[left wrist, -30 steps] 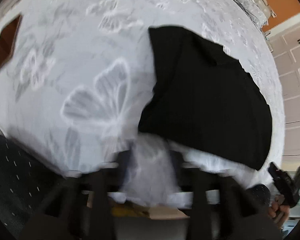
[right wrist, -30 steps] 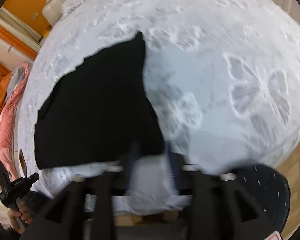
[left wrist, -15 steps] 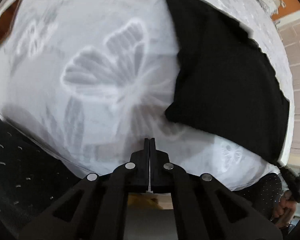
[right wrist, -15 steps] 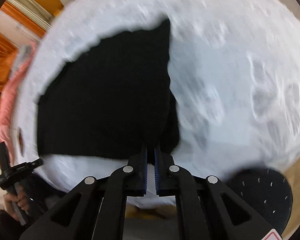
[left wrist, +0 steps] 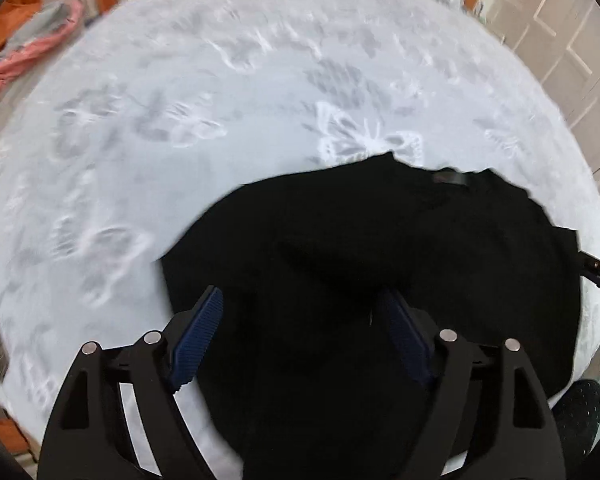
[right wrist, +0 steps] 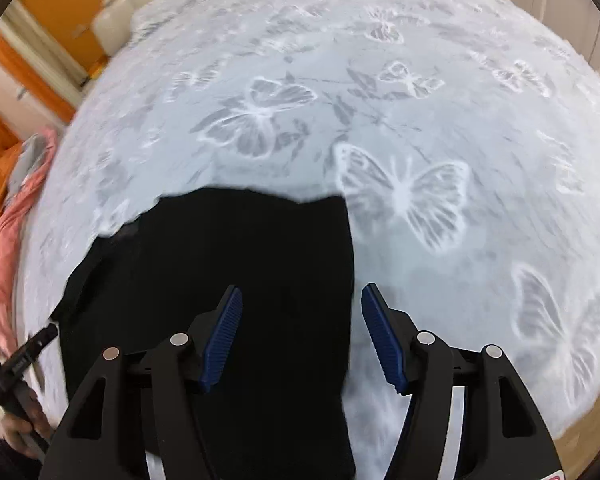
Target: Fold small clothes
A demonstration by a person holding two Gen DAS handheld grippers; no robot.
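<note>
Fingers: left gripper (left wrist: 300,324) spread wide, blue ribbed pads (left wrist: 198,334) over the black knit garment (left wrist: 380,280), holding nothing. Right gripper (right wrist: 300,332) likewise wide, straddling the garment's right edge. Garment: flat, apparently part-folded (blur), on white butterfly-print bedspread (right wrist: 420,120). Risk: pads pinching bedspread with cloth, dragging the fold askew. Containers: none visible.

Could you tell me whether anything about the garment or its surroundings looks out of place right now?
Nothing looks damaged or spilled. The black garment lies on the butterfly-print bedspread with an uneven, stepped far edge, so it is not yet squared. Both the left gripper and right gripper are open above it. Pink clothing is heaped at the bed's edge.
</note>
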